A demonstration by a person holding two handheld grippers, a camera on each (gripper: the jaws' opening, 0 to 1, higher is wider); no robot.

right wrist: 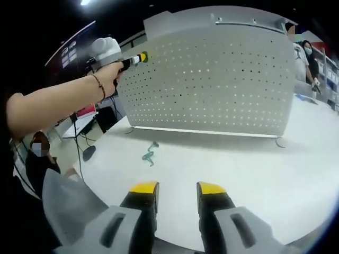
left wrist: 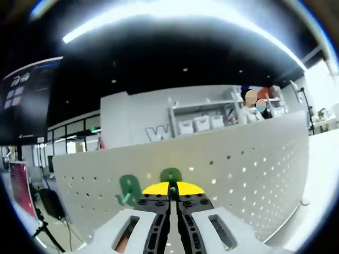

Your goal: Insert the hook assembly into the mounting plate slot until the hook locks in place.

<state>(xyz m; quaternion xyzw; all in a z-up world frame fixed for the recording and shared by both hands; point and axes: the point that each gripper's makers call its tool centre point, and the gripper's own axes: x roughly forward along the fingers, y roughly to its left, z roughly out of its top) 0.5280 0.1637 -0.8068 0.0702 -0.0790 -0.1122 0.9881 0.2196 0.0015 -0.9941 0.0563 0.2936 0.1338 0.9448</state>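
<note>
So the left gripper (left wrist: 170, 197) has its yellow-tipped jaws clamped on a green plastic hook (left wrist: 170, 175) low center in its view, against the white perforated metal mounting plate (left wrist: 238, 164), next to a second green hook (left wrist: 128, 190) already hanging there. In the right gripper view, the right gripper (right wrist: 178, 191) sits bottom center with jaws apart, holding nothing, and a small teal hook piece (right wrist: 149, 154) lies on the smooth white table (right wrist: 254, 174) left of center.

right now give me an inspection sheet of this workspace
surface: white table, mostly bare
job's things: perforated mounting plate upright on table; green hook at left claw's tips against plate; second green hook on plate beside it
clutter: small green hooks lying on table before plate
grippers: left claw shut on hook; right claw open, holding nothing
cables: floor cable beyond table
surroundings: shelving, bystanders
</note>
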